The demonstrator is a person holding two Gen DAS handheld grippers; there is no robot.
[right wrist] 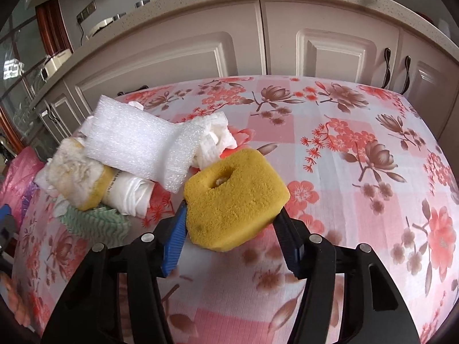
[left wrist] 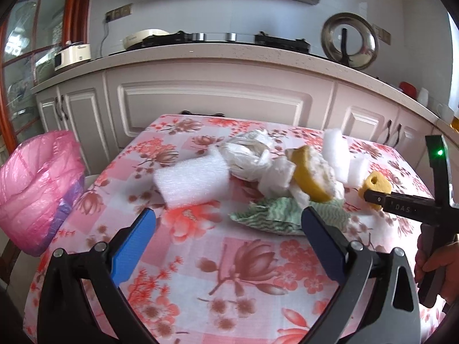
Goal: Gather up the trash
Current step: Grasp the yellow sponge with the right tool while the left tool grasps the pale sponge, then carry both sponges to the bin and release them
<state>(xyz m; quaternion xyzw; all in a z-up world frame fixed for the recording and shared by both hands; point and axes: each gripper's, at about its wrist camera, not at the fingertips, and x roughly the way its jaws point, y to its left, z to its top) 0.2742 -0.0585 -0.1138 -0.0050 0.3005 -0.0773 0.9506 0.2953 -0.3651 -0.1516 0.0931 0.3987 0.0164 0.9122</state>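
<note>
yellow sponge (right wrist: 235, 197) pinched at both sides by right gripper (right wrist: 232, 215) | judged light, soft, compressible | left gripper (left wrist: 228, 226) spread, nothing held | bin liner (left wrist: 37, 189) seen left

The right gripper (left wrist: 373, 197) carries the pale letters "DAS" along its black finger, seen from the left wrist view. The rolled white bag (right wrist: 126, 192) bears a line of dark print, too small to read.
</note>
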